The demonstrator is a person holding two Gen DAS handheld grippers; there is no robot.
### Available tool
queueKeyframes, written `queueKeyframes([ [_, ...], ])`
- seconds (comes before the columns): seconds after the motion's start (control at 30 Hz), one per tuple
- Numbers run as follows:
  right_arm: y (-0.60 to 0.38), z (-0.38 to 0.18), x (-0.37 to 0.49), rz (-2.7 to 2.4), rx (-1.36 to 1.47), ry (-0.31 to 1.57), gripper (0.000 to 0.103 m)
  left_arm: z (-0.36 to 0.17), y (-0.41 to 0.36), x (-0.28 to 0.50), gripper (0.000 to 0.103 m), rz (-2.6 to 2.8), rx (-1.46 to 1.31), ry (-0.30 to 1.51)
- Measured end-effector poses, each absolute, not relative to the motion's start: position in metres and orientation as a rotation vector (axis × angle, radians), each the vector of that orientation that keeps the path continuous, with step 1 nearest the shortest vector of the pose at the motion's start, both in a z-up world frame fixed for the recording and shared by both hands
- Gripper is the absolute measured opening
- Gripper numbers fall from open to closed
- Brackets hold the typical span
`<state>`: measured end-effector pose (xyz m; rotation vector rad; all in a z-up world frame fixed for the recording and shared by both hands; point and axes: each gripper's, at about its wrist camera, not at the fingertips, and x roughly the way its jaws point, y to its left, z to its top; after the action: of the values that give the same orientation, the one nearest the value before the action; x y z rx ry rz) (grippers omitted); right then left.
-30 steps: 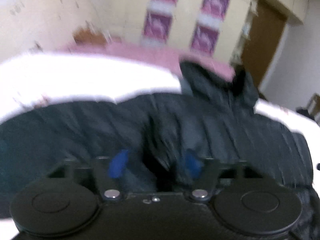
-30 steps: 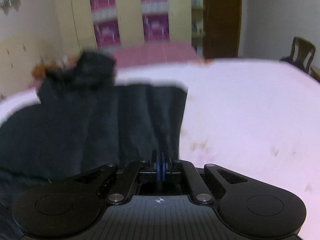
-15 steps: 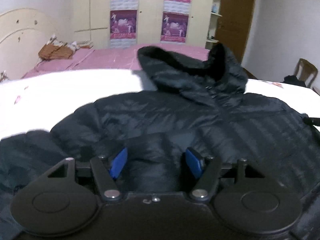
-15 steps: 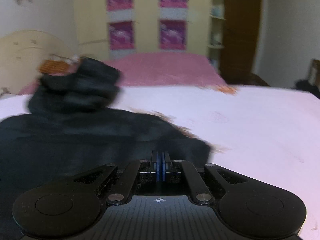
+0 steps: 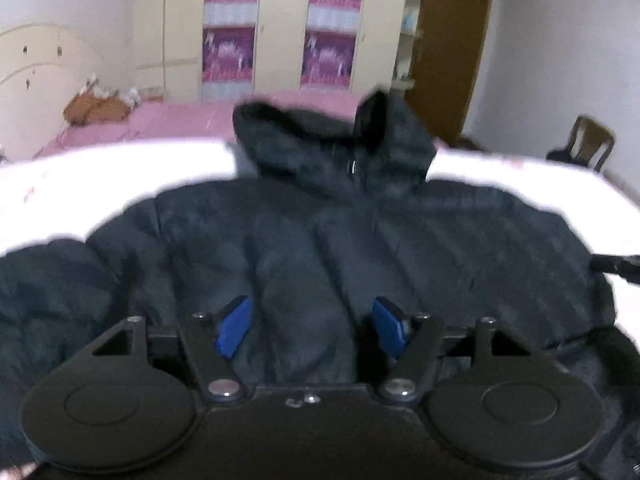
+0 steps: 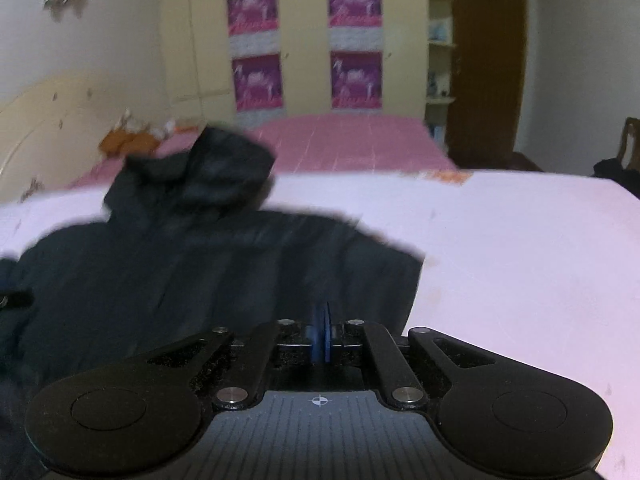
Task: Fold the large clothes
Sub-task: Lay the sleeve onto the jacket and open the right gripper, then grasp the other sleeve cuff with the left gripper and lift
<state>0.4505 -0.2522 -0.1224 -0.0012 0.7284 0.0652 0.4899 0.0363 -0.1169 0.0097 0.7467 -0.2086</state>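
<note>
A large black padded hooded jacket lies spread on the white bed sheet, hood toward the far side. My left gripper is open, its blue pads either side of a fold of the jacket's lower body; I cannot tell whether they touch it. In the right wrist view the jacket lies left and ahead. My right gripper is shut, blue pads together, over the jacket's right edge; whether cloth is pinched between them is hidden.
A second bed with a pink cover stands behind, with brown items near its headboard. A wardrobe with purple posters and a brown door are at the back. A chair stands at the right.
The left gripper let go of the bunched cloth and backed off, so the jacket now lies spread out with its hood in view. The right gripper stayed shut and swung along the jacket's right edge.
</note>
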Motion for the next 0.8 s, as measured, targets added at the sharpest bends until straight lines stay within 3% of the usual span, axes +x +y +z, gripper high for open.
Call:
queueKeyframes([
  [0.07,-0.250,-0.146,0.459,0.038,-0.003,0.827,0.002,-0.129,0.035,0.494,0.068,-0.197,0.015,0.776],
  [0.17,-0.248,-0.140,0.458,0.034,0.007,0.813,0.002,-0.121,0.036,0.491,0.070,-0.184,0.027,0.778],
  [0.2,-0.250,-0.132,0.452,0.038,0.028,0.782,0.002,-0.114,0.039,0.486,0.076,-0.176,0.019,0.753],
  [0.23,-0.254,-0.123,0.445,0.041,0.053,0.749,0.002,-0.107,0.046,0.477,0.092,-0.163,-0.001,0.717],
  [0.27,-0.256,-0.117,0.439,0.035,0.072,0.728,0.003,-0.104,0.054,0.470,0.102,-0.144,-0.020,0.694],
  [0.3,-0.258,-0.111,0.433,0.020,0.085,0.715,0.005,-0.099,0.063,0.461,0.102,-0.121,-0.042,0.676],
  [0.4,-0.259,-0.099,0.413,0.001,0.123,0.656,0.084,-0.095,0.103,0.437,0.101,-0.017,-0.122,0.680],
  [0.47,-0.262,-0.092,0.399,0.016,0.136,0.639,0.082,-0.096,0.135,0.417,0.094,0.072,-0.177,0.678],
  [0.53,-0.259,-0.088,0.392,0.009,0.142,0.647,0.062,-0.098,0.172,0.393,0.090,0.180,-0.220,0.678],
  [0.63,-0.257,-0.091,0.387,-0.008,0.166,0.660,0.048,-0.103,0.231,0.351,0.081,0.338,-0.315,0.684],
  [0.8,-0.249,-0.098,0.386,0.003,0.158,0.711,0.048,-0.112,0.317,0.275,0.081,0.556,-0.525,0.641],
])
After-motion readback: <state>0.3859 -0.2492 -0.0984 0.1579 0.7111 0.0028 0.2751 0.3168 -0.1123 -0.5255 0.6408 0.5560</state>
